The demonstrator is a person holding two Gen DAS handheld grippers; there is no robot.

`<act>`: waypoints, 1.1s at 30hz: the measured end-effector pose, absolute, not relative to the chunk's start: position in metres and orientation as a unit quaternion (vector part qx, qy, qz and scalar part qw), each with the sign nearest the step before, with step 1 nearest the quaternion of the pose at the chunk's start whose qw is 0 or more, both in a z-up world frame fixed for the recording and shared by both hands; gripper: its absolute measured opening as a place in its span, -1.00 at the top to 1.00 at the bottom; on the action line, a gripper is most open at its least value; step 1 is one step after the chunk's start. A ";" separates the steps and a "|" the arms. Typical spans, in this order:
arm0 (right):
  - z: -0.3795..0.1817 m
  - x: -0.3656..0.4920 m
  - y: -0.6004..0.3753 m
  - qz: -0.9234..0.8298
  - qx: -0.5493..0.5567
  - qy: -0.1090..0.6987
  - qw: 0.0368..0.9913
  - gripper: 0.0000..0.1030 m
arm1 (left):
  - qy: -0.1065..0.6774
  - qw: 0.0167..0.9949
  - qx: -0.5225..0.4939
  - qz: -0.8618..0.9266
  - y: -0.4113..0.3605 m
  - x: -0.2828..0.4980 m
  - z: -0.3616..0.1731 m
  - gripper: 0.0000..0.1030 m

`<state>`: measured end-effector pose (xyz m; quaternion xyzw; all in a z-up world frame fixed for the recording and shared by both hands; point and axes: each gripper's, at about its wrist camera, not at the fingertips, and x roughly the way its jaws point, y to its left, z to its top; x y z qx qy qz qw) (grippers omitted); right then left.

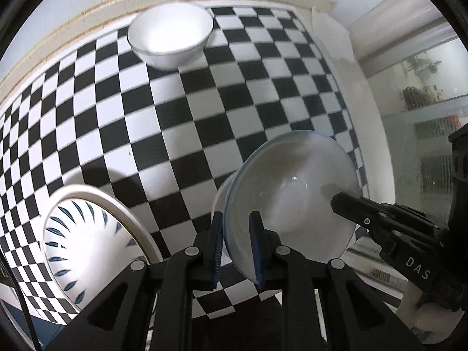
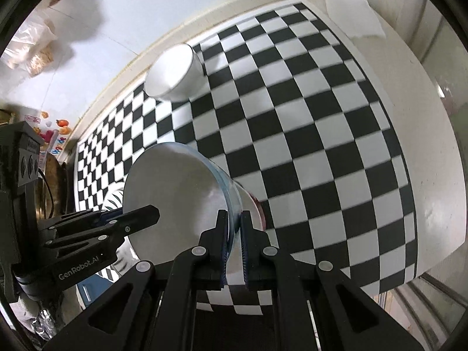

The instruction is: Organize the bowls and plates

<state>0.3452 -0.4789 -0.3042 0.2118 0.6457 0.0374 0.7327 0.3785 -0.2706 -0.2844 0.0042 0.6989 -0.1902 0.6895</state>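
I have both claws pinched on the rim of one white blue-edged ceramic bowl (image 1: 292, 199), left gripper (image 1: 236, 248) and right gripper (image 2: 234, 242) on opposite sides, above the checkered tablecloth (image 1: 175, 122). Uneven pull could twist it loose.

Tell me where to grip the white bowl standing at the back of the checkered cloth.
Take the white bowl by its rim, one finger inside and one outside, coming from above on the near side. It stands upright and open-mouthed, with thin walls, and nothing touches it. Both the left gripper and the right gripper are now shut on the held bowl.
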 end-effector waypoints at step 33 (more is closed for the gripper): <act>-0.344 0.341 -0.474 0.040 0.186 0.690 0.699 0.82 | 0.712 0.681 0.066 -0.158 -0.284 0.365 -0.320 0.70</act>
